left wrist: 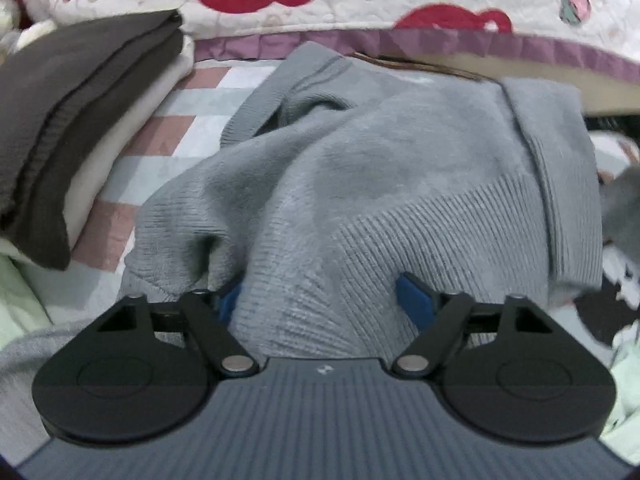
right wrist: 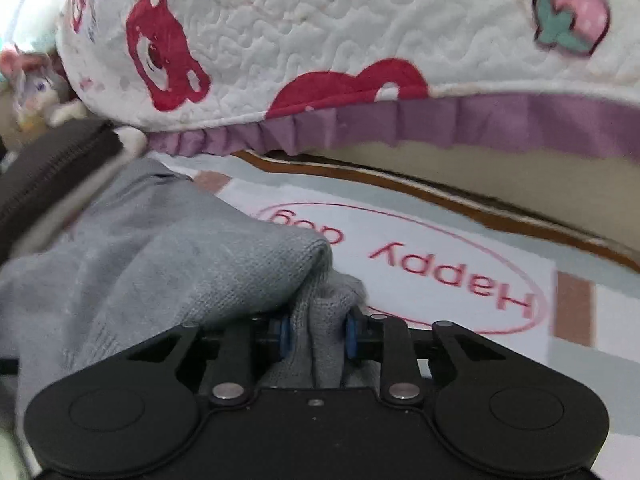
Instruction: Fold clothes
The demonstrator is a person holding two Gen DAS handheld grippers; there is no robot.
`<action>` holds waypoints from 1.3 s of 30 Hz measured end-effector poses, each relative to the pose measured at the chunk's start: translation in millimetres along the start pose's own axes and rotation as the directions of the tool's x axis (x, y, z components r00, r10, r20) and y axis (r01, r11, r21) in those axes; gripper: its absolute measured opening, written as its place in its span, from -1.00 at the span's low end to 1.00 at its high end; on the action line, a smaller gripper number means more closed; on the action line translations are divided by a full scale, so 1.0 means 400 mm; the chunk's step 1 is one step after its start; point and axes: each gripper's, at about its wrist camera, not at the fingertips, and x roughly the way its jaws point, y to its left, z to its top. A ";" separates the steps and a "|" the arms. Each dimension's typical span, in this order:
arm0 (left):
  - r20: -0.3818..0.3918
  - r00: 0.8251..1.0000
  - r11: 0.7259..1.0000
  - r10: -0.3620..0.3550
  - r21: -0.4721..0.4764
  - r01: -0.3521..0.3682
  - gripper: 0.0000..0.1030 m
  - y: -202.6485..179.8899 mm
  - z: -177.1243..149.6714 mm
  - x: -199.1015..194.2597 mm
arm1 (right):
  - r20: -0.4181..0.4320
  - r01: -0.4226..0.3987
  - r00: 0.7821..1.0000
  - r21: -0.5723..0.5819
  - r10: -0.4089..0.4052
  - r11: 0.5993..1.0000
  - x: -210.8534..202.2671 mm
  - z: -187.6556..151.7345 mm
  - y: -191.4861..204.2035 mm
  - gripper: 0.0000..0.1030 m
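Two grippers hold one grey sweater (left wrist: 360, 168) on the bed (right wrist: 460, 240), and we see both pinches as weak points. Our left gripper (left wrist: 326, 300) has its blue pads set wide, with a thick ribbed hem bunched between them; we cannot tell how firmly that fabric is caught. Our right gripper (right wrist: 316, 336) is clamped on a narrow gathered fold at the sweater's edge.

The sweater lies crumpled across the checked sheet (left wrist: 132, 220), one sleeve (left wrist: 560, 184) draped over the body, so it fits either a fold half made or a heap being spread.

If we pull the grippers apart unevenly, the thin fold can slip from the right pads. The loose sleeve may drag and undo any crease. On the left, the folded stack (left wrist: 60, 120) sits just beside the sweater, and a wide sweep could knock it askew. The quilt (right wrist: 360, 40) hangs close above the sheet, so a high lift could snag on it.
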 end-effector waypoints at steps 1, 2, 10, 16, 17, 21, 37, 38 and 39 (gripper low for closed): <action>0.009 1.000 1.000 -0.007 0.002 0.007 -0.24 0.002 0.002 -0.004 | 0.017 0.034 0.999 -0.014 -0.033 0.999 -0.021 -0.003 0.017 -0.48; 0.018 1.000 1.000 -0.015 0.006 0.015 -0.65 0.003 0.004 -0.007 | 0.048 0.059 0.997 -0.011 -0.059 0.998 -0.054 -0.007 0.029 -0.49; 0.158 0.953 0.964 -0.257 -0.023 0.264 -0.80 -0.100 0.041 -0.189 | 0.286 0.258 0.922 0.045 -0.260 0.965 -0.317 -0.041 0.121 -0.56; 0.200 0.896 0.917 -0.396 0.033 0.398 -0.78 -0.148 0.068 -0.259 | 0.374 0.392 0.829 0.144 -0.417 0.909 -0.552 -0.055 0.124 -0.57; 0.189 0.887 0.906 -0.421 0.042 0.421 -0.74 -0.148 0.067 -0.257 | 0.365 0.415 0.823 0.135 -0.435 0.900 -0.576 -0.058 0.120 -0.56; 0.038 0.903 0.902 -0.428 0.080 0.424 -0.52 -0.165 0.027 -0.161 | 0.273 0.420 0.857 0.120 -0.437 0.899 -0.588 -0.092 0.058 -0.53; -0.190 0.901 0.915 -0.389 0.035 0.403 -0.34 -0.153 -0.061 -0.038 | 0.182 0.150 0.957 0.348 -0.224 0.925 -0.522 -0.142 -0.037 -0.41; -0.188 0.894 0.910 -0.407 0.004 0.415 -0.62 -0.146 -0.062 -0.034 | 0.197 0.093 0.964 0.385 -0.180 0.918 -0.515 -0.135 -0.048 -0.41; -0.173 0.902 0.914 -0.396 0.016 0.405 -0.64 -0.147 -0.062 -0.039 | 0.203 0.067 0.967 0.381 -0.154 0.922 -0.503 -0.122 -0.050 -0.41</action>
